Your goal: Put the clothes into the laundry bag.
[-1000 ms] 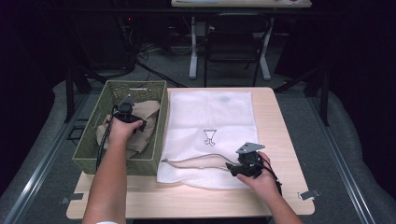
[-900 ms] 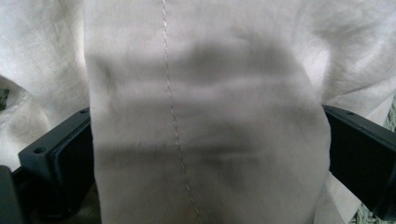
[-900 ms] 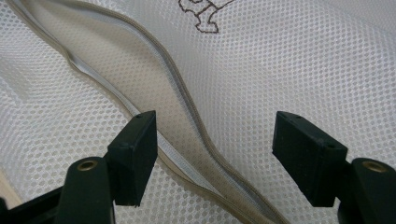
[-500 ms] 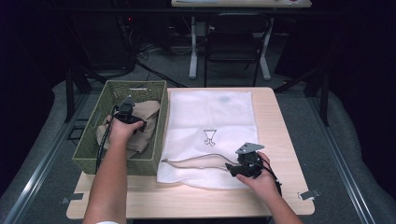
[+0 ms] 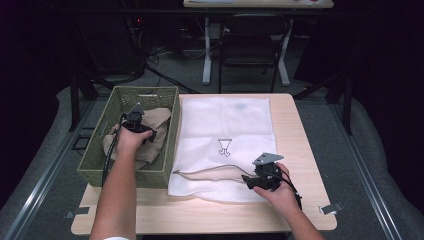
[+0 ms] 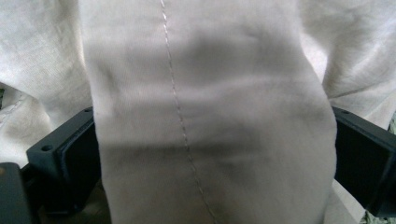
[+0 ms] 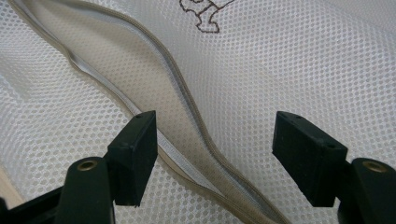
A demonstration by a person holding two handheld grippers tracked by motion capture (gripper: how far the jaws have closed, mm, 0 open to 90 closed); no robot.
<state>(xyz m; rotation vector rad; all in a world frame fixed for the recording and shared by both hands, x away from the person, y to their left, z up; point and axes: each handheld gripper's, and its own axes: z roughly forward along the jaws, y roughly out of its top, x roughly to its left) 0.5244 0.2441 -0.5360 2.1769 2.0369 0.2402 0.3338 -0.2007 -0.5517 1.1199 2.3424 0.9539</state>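
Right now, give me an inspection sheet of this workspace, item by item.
Surface: light wooden table, bare along its near edge.
Job's things: white mesh laundry bag lies flat on the table, its zipper open along the near side; beige garment bunched in the green woven basket at the table's left.
Clutter: nothing seen.
Grippers: left tool has a fold of the garment between its jaws, inside the basket; right tool open, jaws straddling the zipper opening.
Cables: a black cable trails from the left tool over the basket's front wall.
Surroundings: grey floor, a dark chair and a second table beyond.
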